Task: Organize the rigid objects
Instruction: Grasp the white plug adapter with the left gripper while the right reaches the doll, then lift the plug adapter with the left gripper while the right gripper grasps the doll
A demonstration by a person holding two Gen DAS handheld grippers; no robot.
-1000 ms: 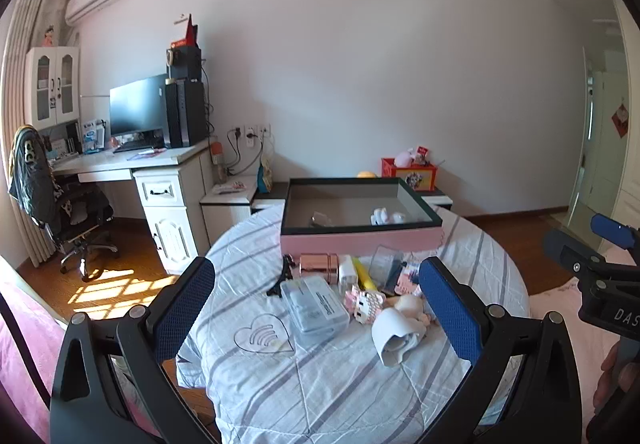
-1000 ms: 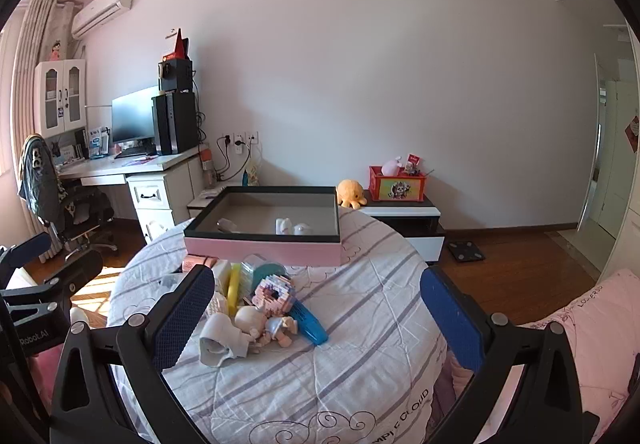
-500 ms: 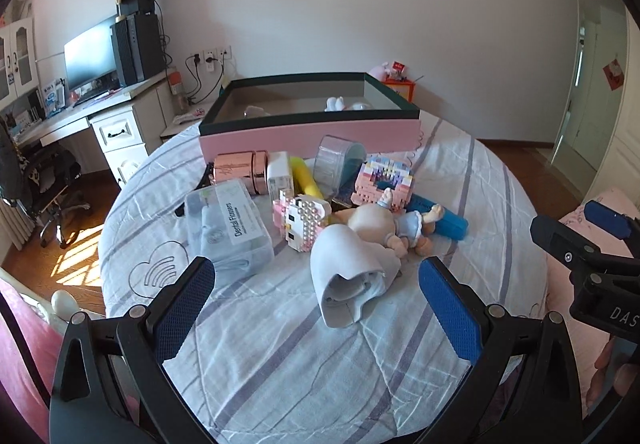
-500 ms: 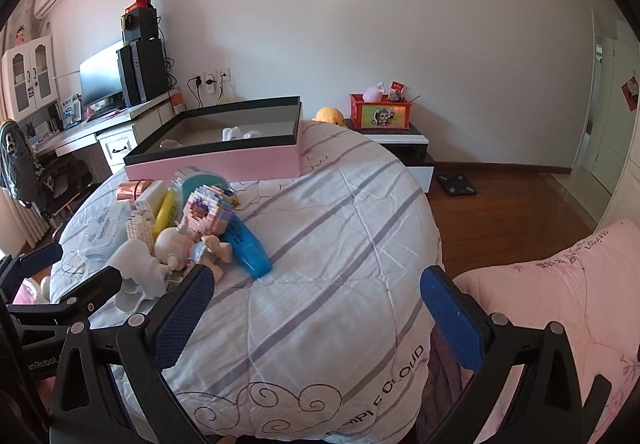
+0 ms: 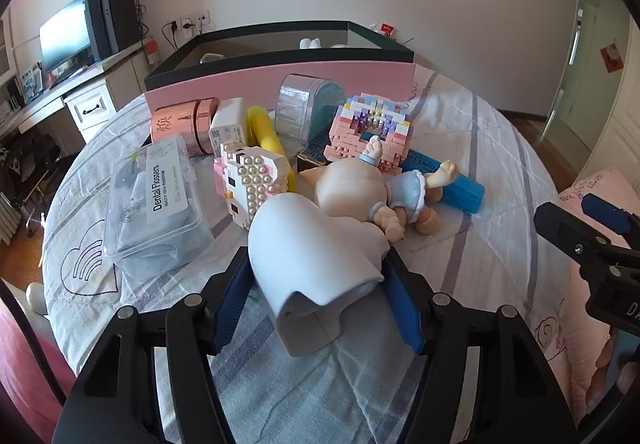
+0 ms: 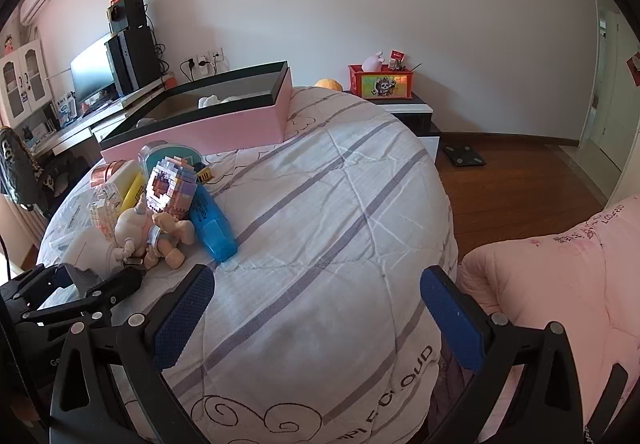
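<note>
Left wrist view
- Left gripper (image 5: pixel 318 294): its jaws have just been closing and the blue pads (image 5: pixel 232 304) now flank the white figure, touching or nearly so on both sides; a firm grip cannot be told.
- White figure (image 5: pixel 316 256): lies on its side on the table cover, at the near end of the pile; its long axis runs from the camera toward the doll, with the flat grey base facing the camera.
- Doll (image 5: pixel 372 192): lies just beyond the white figure and touches it, legs pointing right toward the blue marker (image 5: pixel 452 184).
- Other things: brick cat (image 5: pixel 252 180), brick arch (image 5: pixel 370 132), floss box (image 5: pixel 154 200) on the left, yellow tube (image 5: pixel 268 136), clear case (image 5: pixel 308 106).
- Pink box (image 5: pixel 280 80): open, behind the pile, with small white things inside.
- Open room: bare striped cover (image 5: pixel 500 172) to the right of the pile and in front of the gripper.
- Right gripper (image 5: pixel 592 228): seen at the right edge.

Right wrist view
- Right gripper (image 6: pixel 316 308): fingers wide apart, nothing between them, over bare cover.
- Pile: bunched at the left side of the round table; the white figure (image 6: pixel 90 248) is partly hidden by the left gripper (image 6: pixel 80 284).
- Open room: the whole middle and right of the table (image 6: pixel 340 204) is bare to its edge, with a wooden floor (image 6: pixel 512 172) and pink bedding (image 6: pixel 560 284) beyond.
</note>
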